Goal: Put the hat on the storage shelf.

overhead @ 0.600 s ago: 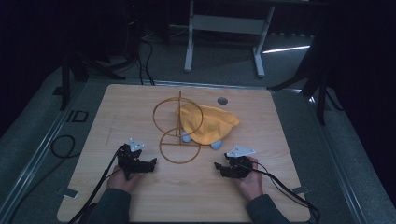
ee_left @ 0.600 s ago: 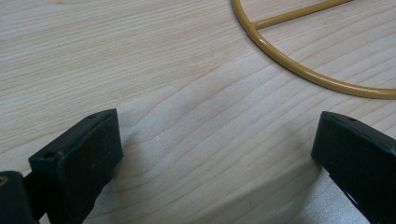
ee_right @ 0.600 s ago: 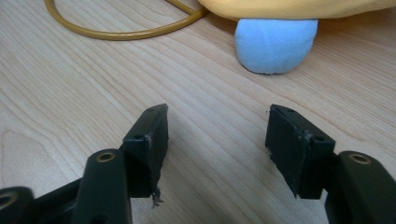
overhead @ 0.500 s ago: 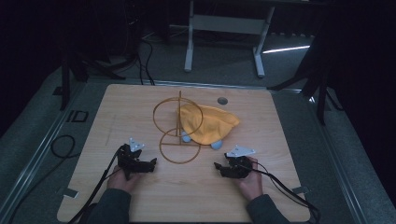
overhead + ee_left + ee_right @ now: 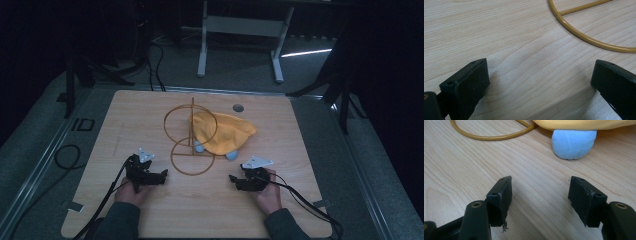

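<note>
Wooden table [image 5: 150, 115], pale grain, bare between both sets of jaws. Left gripper [image 5: 159, 176]: released, jaws wide apart; wire stand [image 5: 192, 150], mustard yellow, base ring just ahead of its tips, cut off in the left gripper view. Right gripper [image 5: 235, 178]: released; yellow cloth [image 5: 222, 132] ahead, draped on the stand, half covering a blue ball [image 5: 573, 143].

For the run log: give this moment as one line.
left gripper: open, empty | right gripper: open, empty | yellow cloth: draped on wire stand | table: wood
</note>
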### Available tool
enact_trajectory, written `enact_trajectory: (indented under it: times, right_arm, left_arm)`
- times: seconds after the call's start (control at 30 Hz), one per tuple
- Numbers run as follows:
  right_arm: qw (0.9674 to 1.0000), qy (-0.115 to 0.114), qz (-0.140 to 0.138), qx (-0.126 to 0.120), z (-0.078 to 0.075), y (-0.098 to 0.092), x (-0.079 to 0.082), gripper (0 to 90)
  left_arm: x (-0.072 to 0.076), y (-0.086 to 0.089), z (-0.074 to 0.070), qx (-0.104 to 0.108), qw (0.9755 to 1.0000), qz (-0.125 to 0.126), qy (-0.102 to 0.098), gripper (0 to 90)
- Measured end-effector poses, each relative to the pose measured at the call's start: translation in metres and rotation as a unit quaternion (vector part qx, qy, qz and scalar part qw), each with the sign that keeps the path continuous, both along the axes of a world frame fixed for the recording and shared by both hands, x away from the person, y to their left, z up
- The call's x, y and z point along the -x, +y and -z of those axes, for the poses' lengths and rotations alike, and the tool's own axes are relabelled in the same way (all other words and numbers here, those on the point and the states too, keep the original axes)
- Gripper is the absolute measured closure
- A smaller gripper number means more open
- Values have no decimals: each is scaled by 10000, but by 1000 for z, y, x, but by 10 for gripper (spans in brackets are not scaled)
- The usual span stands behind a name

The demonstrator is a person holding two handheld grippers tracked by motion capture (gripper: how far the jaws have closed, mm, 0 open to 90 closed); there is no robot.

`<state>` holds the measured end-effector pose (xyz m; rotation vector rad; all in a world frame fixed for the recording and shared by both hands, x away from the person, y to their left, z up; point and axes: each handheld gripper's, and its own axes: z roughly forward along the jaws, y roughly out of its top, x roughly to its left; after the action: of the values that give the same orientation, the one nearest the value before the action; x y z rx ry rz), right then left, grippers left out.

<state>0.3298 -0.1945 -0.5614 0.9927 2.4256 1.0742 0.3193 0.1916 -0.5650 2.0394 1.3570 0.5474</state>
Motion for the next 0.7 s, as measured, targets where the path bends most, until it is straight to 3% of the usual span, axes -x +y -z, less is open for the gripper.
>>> enact_trajectory:
  times: [0.33,0.6,0.7]
  right_arm:
    - [10000,24,-64,44,-2,-1,-4,389]
    - [9997,178,-82,161,-6,1,-21,387]
    - [9996,249,-35,91,-6,-1,-26,395]
  left_arm:
    - [0,0,0,-1,10000,4,4,19]
    - [0,0,0,0,10000,2,3,19]
    - [0,0,0,-4,10000,5,3,19]
